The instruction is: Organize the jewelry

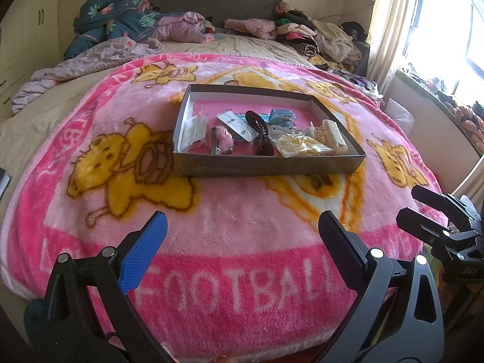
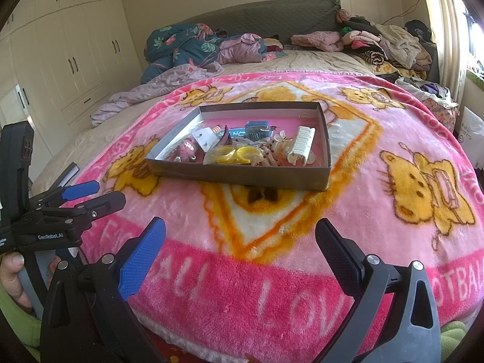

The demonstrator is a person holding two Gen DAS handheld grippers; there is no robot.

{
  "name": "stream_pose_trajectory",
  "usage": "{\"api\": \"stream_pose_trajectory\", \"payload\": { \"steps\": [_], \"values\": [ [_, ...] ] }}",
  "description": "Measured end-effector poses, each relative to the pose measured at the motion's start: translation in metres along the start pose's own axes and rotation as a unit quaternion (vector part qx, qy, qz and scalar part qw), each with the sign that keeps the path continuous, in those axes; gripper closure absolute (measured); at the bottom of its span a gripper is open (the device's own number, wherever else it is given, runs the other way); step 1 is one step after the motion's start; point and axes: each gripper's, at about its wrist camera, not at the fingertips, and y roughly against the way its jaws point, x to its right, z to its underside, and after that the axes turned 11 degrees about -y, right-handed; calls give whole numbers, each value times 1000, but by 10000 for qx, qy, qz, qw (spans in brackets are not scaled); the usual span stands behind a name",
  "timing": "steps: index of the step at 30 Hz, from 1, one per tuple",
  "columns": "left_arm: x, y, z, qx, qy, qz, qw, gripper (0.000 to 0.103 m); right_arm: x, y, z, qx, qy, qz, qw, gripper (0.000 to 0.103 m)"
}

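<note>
Left tongs [image 1: 242, 242]: hovering empty over the blanket's near edge, jaws spread wide.
Right tongs [image 2: 240, 245]: likewise gaping and empty, waiting just beside the left pair.
Blanket [image 2: 302, 272]: a pink fleece lying across the bed and carrying the box on a soft, uneven footing.
Box [image 2: 242, 175]: a shallow cardboard tray sitting mid-blanket, well ahead of both tongs, holding the jewelry.
Contents: a cream claw clip [image 2: 302, 143], yellow bangles [image 2: 239, 154], a pink fluffy piece [image 1: 225, 140] and a dark clip [image 1: 260, 133] lying tangled together.
Risk: one piece is likely dragging a neighbour out; pressing down is likely tipping the box.
Beyond: heaped clothes [image 2: 387, 45] crowding the headboard, wardrobes [image 2: 75, 51] standing left.
</note>
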Motion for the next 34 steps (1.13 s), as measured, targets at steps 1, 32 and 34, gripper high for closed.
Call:
{"api": "stream_pose_trajectory", "payload": {
  "steps": [1,32,34],
  "values": [
    [-1,0,0,-4,-8,9,10000,10,0,0,1,1,11,3,10000,4],
    [-134,-46,-22,-297,1059,-1162,9871,9,130,-32,-55,323,-679,1296,9887,4],
    [-171,-58,-27,-354,1238,-1659,9777,9,180,-47,-73,315,-900,1831,9785,4]
  ]
}}
